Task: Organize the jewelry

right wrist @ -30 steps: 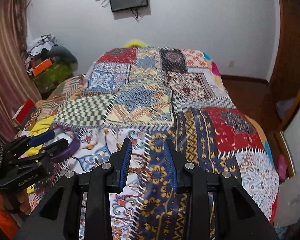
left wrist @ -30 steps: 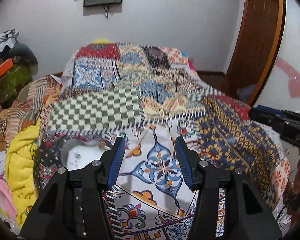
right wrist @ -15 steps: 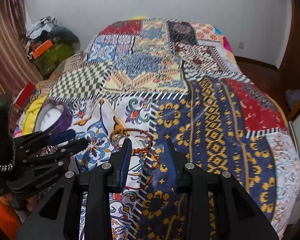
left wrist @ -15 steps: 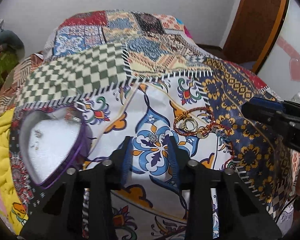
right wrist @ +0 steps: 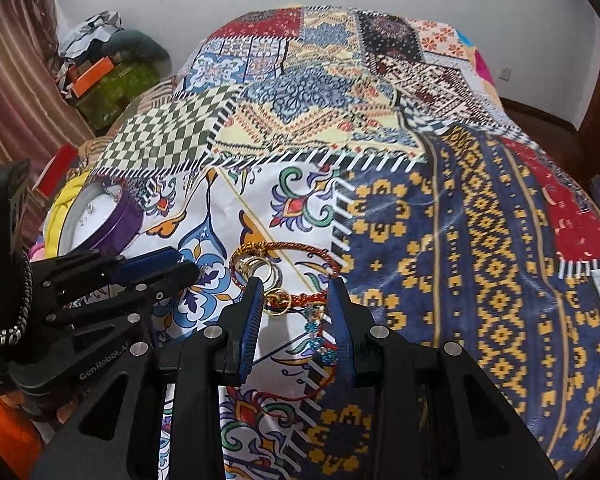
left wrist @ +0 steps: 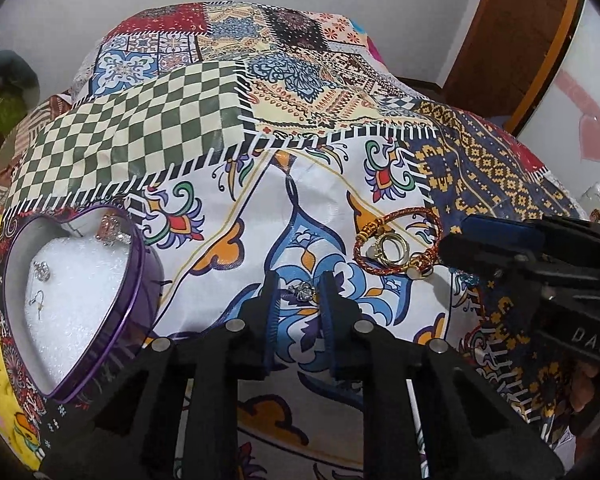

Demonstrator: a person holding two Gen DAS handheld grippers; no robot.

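The work lies on a bed covered by a patchwork bedspread [left wrist: 148, 136]. The landmark is a heart-shaped purple tin [left wrist: 112, 320] lined with white padding, which sits open near the bed's left edge. Several small silver pieces, apparently earrings or studs, already rest on the padding [left wrist: 40, 276].

The left gripper [left wrist: 300, 294] is lowered to the bedspread just right of the tin. Its jaws are narrowed about a small silver ring [left wrist: 302, 291]. Whether the pads [left wrist: 271, 300] actually touch the ring cannot be told from the left wrist view; a slight gap appears on each side.

Further right of the tin, well apart from it, lies a cluster of jewelry: a red and gold braided bracelet [left wrist: 396, 216] looped around several gold rings [left wrist: 392, 246]. The right gripper [right wrist: 296, 292] hovers over the near edge of this cluster with its jaws parted and nothing held. A thin red cord with turquoise beads [right wrist: 320, 340] lies between its fingers, nearer the camera.

Judgement: the step in hand is picking up the silver ring for transfer to the tin. The task appears to be partly done, as the cluster remains unsorted.

The next move calls for the left gripper to finish closing on the ring without pinching the cloth beneath, then lift and carry it leftward over the tin's rim and release it on the padding. The ring is small and may slip.
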